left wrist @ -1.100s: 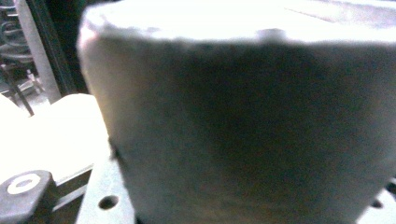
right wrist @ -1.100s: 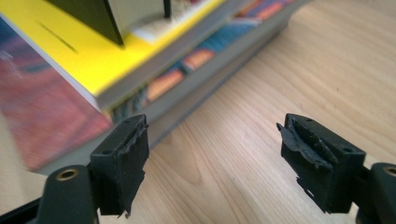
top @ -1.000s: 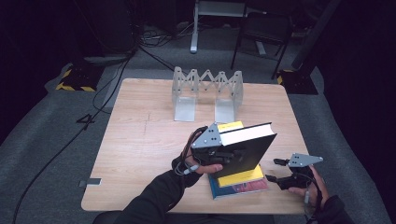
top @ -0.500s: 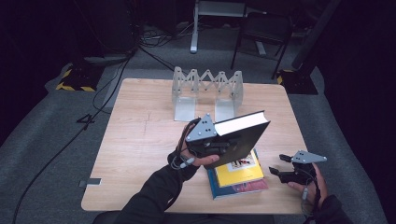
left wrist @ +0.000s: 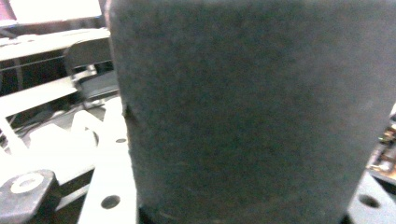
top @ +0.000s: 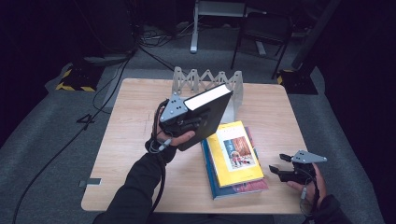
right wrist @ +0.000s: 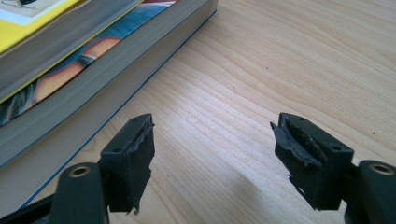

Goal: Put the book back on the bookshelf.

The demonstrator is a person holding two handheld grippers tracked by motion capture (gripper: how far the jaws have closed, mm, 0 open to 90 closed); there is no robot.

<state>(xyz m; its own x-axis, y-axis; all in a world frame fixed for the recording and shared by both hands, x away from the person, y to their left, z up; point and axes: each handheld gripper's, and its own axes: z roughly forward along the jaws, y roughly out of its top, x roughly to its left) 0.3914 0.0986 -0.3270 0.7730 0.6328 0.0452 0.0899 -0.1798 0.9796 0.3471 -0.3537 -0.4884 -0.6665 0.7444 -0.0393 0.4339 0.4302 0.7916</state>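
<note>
Mid-carry: my left gripper (top: pixel 183 122) clamps the black book (top: pixel 205 116) aloft over the tabletop (top: pixel 135 121) middle, heading for the folding rack (top: pixel 205 81) at the far edge; right gripper (top: pixel 280 171) slack, empty, near right corner; next, slot it upright.

Both forearms wear black sleeves. Each gripper, left gripper (top: pixel 187 122) and right gripper (top: pixel 280 170), is black, topped by a grey three-cornered plate with holes, and trails a dark cable. The right gripper's jaws carry worn, frayed black pads (right wrist: pixel 140 144) and round screws.
</note>
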